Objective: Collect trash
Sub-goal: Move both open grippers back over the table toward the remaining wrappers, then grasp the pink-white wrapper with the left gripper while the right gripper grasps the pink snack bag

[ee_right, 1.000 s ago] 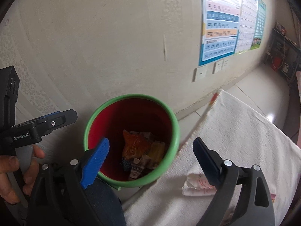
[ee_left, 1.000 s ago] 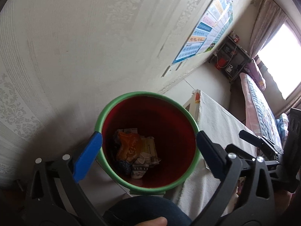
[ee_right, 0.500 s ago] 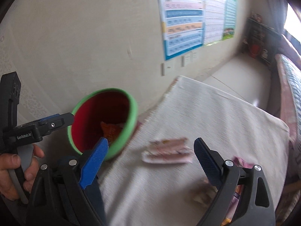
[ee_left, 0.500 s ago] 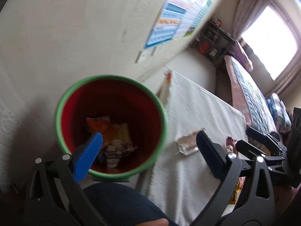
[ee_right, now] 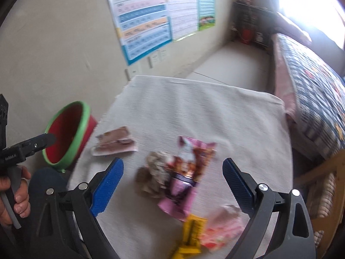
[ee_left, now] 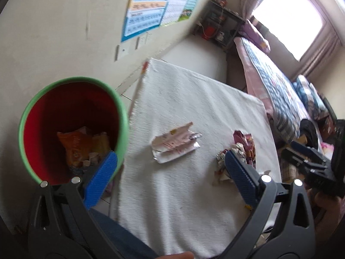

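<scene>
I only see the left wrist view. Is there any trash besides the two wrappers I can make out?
Observer: Yes, a yellow wrapper lies near the table's front edge.
Operator: Anything else there?
Observer: A pink wrapper lies beside the yellow one.
Operator: What is the right gripper doing?
Observer: The right gripper is open, empty, and aimed at the purple wrapper.

Glossy plastic bin (ee_left: 120, 116); rough cloth table cover (ee_left: 194, 95); crinkled foil wrappers (ee_left: 174, 145).

Wrappers (ee_right: 183, 172) lie on the table (ee_right: 215, 112); bin (ee_right: 66, 133) stands left.
</scene>
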Available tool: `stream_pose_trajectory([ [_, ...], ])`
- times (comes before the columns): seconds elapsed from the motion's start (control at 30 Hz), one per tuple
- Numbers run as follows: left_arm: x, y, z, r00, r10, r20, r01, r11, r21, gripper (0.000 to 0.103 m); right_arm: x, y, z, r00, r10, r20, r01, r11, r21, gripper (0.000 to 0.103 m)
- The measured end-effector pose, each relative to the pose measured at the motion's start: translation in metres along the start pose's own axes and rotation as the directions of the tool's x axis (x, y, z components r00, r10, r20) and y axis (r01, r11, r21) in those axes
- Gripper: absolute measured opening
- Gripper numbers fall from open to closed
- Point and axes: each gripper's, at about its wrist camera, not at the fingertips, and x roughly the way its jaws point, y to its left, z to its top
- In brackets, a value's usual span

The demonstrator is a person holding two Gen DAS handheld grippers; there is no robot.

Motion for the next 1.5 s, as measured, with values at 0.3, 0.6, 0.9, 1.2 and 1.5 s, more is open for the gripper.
stream_pose_trajectory([
  [0.3,0.042,-0.040,0.003,0.989,0.123,-0.079,-0.099,0.962,0.255,0.097,0.015,-0.035,-0.018,0.998,-0.025,-0.057,0.028,0.998,0.050,0.090],
  [0.6,0.082,-0.041,0.008,0.973,0.198,-0.116,-0.145,0.923,0.356,0.097,0.059,-0.052,-0.027,0.991,0.037,-0.129,-0.014,0.985,0.171,0.075],
  [0.9,0.116,-0.051,0.012,0.963,0.219,-0.156,-0.137,0.899,0.416,0.097,0.085,-0.055,-0.031,0.981,0.075,-0.181,-0.028,0.969,0.246,0.055],
  [1.2,0.142,-0.056,0.007,0.943,0.271,-0.191,-0.158,0.874,0.459,0.077,0.095,-0.053,-0.030,0.976,0.090,-0.200,-0.037,0.966,0.257,0.038],
  [1.5,0.133,-0.059,0.000,0.950,0.242,-0.195,-0.133,0.883,0.450,0.031,0.099,-0.054,-0.030,0.968,0.147,-0.205,-0.088,0.958,0.273,0.013],
])
